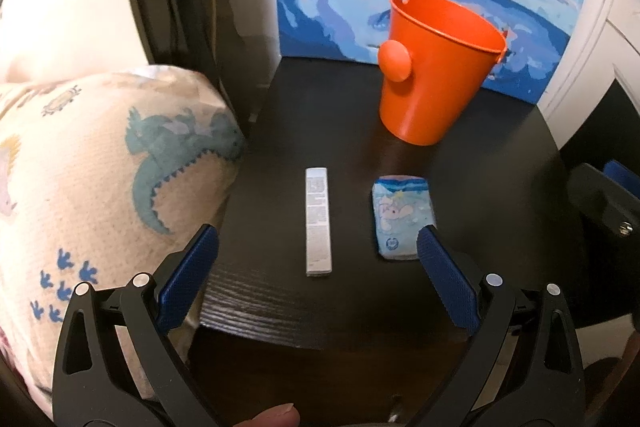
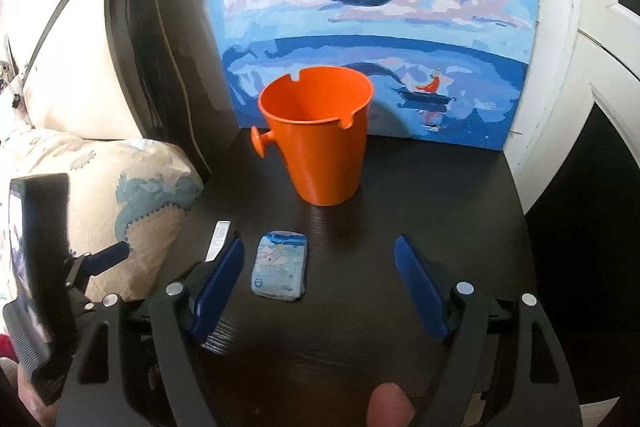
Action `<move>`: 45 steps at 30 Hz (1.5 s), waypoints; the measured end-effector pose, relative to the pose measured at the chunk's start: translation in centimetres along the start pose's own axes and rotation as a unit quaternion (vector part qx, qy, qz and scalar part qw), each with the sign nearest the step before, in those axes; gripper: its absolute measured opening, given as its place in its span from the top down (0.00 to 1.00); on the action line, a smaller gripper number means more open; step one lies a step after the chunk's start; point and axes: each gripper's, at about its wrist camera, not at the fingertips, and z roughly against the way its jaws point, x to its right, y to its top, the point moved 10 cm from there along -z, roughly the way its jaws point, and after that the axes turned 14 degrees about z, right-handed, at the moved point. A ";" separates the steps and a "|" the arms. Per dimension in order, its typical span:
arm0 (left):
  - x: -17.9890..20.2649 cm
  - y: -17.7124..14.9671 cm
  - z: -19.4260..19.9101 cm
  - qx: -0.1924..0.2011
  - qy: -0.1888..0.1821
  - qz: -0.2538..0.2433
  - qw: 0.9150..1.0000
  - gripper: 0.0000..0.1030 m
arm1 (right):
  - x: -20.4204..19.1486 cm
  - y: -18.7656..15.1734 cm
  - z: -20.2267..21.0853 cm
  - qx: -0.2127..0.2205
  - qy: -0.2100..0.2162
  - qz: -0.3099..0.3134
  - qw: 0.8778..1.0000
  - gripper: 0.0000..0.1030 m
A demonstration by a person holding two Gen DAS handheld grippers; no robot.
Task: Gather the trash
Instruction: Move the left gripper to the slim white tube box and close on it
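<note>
left claw (image 1: pixel 318 255) wide open, nothing held. white strip wrapper (image 1: pixel 318 221) lies lengthwise on the dark counter (image 1: pixel 480 187) right between its blue pads, closer to the left pad but not touching either. blue printed packet (image 1: pixel 402 217) sits just inside/ahead of the right pad (image 1: pixel 444 279); can't tell if they touch. orange bucket (image 1: pixel 436 67) stands upright further ahead, to the right of centre, w/ a round knob on its side, empty as far as the rim shows.

right claw (image 2: pixel 320 255) also wide open, empty. blue printed packet (image 2: pixel 280 267) lies flat between its pads, nearer the left pad (image 2: pixel 220 287), w/ a gap. white strip wrapper (image 2: pixel 218 241) pokes out beyond the left pad's tip, outside the claw. orange bucket (image 2: pixel 320 139) straight ahead past the packet, well apart from the pads. left claw (image 2: pixel 100 259) shows at the far left edge, over the dino-print pillow (image 2: pixel 152 203). whale painting (image 2: pixel 372 27) leans behind the bucket.
</note>
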 end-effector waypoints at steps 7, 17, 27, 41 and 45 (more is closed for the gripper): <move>0.9 0.2 -2.0 -0.001 0.002 -0.007 1.000 0.05 | 1.4 0.2 0.8 0.007 -0.007 -0.013 1.000 0.24; -0.3 0.3 -6.5 -0.020 0.017 -0.001 1.000 0.05 | 2.2 -0.9 -0.4 -0.008 -0.017 -0.014 1.000 0.24; 0.2 -0.3 -7.2 -0.023 0.012 -0.009 1.000 0.05 | 3.9 -3.4 -5.0 -0.048 -0.043 -0.014 0.998 0.24; 0.6 -0.4 -8.4 -0.022 0.020 -0.013 0.999 0.05 | 5.2 -4.8 -9.0 -0.082 -0.061 -0.019 0.995 0.24; 0.4 -0.7 -9.0 -0.025 0.026 -0.015 0.999 0.05 | 5.4 -5.3 -9.4 -0.089 -0.062 -0.020 0.994 0.24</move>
